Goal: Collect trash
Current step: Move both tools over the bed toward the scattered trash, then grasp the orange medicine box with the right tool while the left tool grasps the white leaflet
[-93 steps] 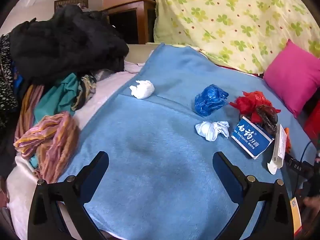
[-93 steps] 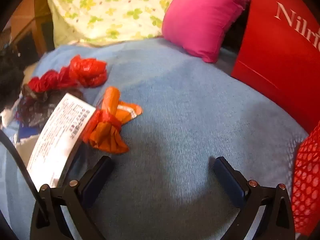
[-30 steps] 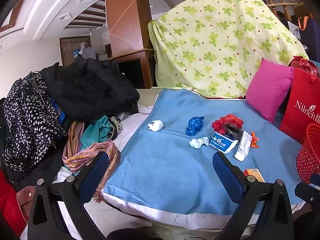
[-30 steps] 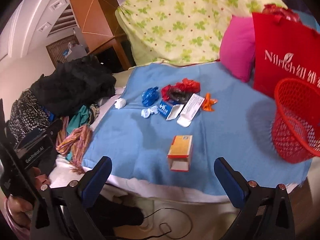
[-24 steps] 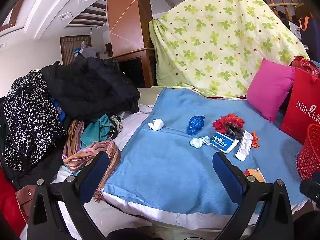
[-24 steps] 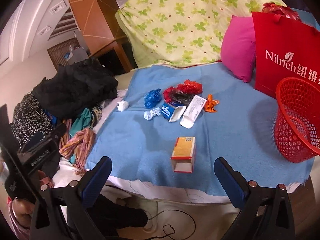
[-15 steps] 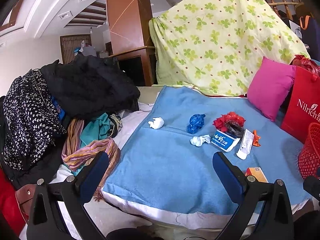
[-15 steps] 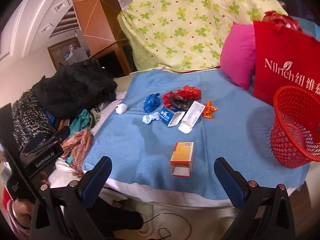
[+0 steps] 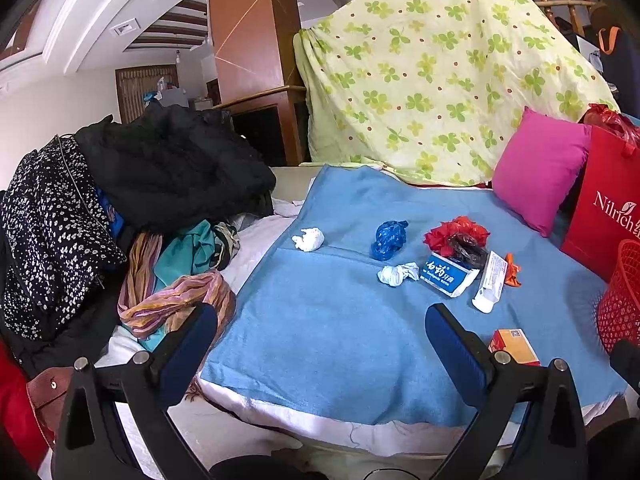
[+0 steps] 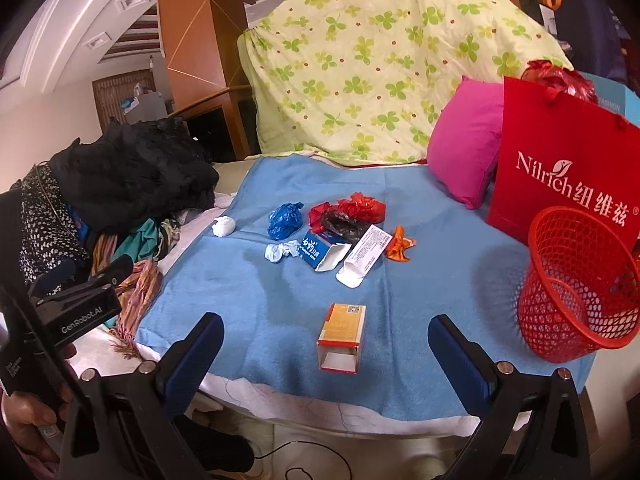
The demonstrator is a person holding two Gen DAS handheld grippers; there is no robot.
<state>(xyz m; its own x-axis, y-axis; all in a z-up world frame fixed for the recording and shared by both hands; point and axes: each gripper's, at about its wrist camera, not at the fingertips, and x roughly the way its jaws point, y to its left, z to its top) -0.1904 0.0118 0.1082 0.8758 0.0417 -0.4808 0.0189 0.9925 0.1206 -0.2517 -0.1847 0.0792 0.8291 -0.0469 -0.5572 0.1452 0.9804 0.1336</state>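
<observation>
Pulled well back from the bed since three seconds ago, when both cameras sat low over the blue blanket (image 10: 420, 280); now whole spread in view. Probably a survey before the first pick, nothing collected yet. Left claw (image 9: 320, 344) wide, empty. Right claw (image 10: 326, 354) wide, empty too. Just ahead of the right claw, between its fingers: small orange carton (image 10: 342, 336), open end toward the camera. Farther ahead, a cluster: toothpaste box (image 10: 320, 254), white carton (image 10: 362, 258), orange wrapper (image 10: 398, 246), red and dark bags (image 10: 348, 214), blue bag (image 10: 284, 220), two white wads (image 10: 282, 250) (crumpled, light). Right of the claw, red mesh basket (image 10: 576, 284), looking empty.
</observation>
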